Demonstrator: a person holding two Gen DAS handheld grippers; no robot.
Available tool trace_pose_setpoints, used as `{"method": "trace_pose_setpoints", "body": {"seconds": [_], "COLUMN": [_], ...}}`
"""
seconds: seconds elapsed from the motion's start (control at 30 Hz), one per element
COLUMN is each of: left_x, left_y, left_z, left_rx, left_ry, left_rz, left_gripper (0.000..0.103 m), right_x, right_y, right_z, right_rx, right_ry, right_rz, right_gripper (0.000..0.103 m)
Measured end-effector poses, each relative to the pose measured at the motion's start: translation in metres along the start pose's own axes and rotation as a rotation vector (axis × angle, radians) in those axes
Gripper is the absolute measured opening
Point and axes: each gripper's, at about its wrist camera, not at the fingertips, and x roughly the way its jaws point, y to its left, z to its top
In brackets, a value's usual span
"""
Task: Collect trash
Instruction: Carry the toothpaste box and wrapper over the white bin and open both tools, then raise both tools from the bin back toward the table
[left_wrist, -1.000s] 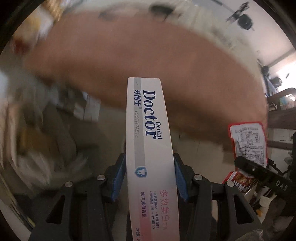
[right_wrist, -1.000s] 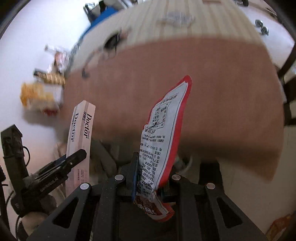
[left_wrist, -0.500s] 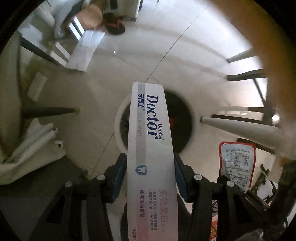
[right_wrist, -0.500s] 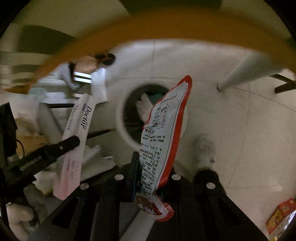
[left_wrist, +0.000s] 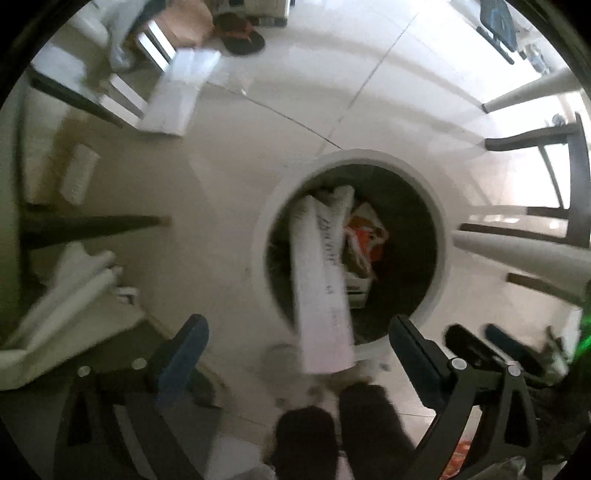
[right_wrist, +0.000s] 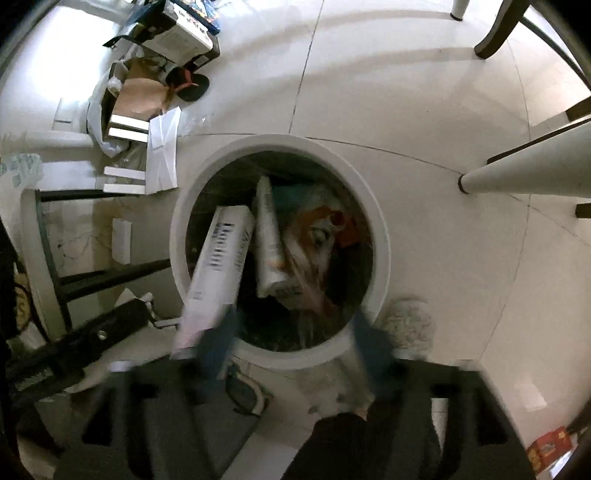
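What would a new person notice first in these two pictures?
First, the round white bin on the pale floor, seen from above in the middle of both views and already holding wrappers. Next, the long white toothpaste box, tipping over the bin's near rim, loose beyond the left gripper, whose jaws are opening. The right gripper is opening too.

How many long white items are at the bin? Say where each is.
2. The toothpaste box slants over the bin's left rim, far end inside; the white tube lies inside, just right of it. Others may be hidden under the wrappers.
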Motion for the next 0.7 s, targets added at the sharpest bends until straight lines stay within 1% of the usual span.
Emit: {"method": "trace_pose_setpoints", "body": {"seconds": [0.03,0.07,0.1,0.17,0.23,0.33,0.37,0.57,0.67,0.7], "left_x": [-0.007,-0.015,-0.027,-0.047,-0.063,-0.106,-0.115,-0.206,-0.248,-0.268], "left_y": [0.001,0.001,0.002,0.003,0.006,0.005,0.003,-0.001,-0.002,-0.003], "left_z": [-0.004,-0.009,-0.017,-0.029,-0.038,-0.061,-0.064,-0.103,-0.118,-0.124], "left_rx": [0.008,0.013,0.014,0.019,0.012,0.0,-0.002,0.012,0.019,0.02], "left_ry": [-0.013,-0.031,-0.056,-0.079,-0.086,-0.095,-0.099,-0.135,-0.148,-0.156], "left_rz": [0.019,0.035,0.054,0.085,0.095,0.093,0.092,0.102,0.093,0.089], "left_gripper": [0.1,0.1,0.1,0.1,0.1,0.1,0.1,0.1,0.1,0.1], "right_x": [-0.005,-0.011,-0.019,-0.034,-0.057,-0.093,-0.107,-0.211,-0.269,-0.287], "right_y": [0.003,0.005,0.005,0.009,0.012,0.022,0.024,0.051,0.067,0.071], "right_z": [-0.004,-0.008,-0.014,-0.023,-0.034,-0.048,-0.053,-0.088,-0.107,-0.113], "right_rx": [-0.01,-0.021,-0.024,-0.028,-0.034,-0.046,-0.05,-0.093,-0.106,-0.109], "right_ry": [-0.004,-0.013,-0.021,-0.037,-0.057,-0.069,-0.073,-0.124,-0.149,-0.157], "right_rz": [-0.032,-0.065,-0.088,-0.134,-0.18,-0.204,-0.207,-0.229,-0.224,-0.221], "right_gripper": [0.098,0.1,0.101,0.101,0.101,0.101,0.101,0.101,0.101,0.101]}}
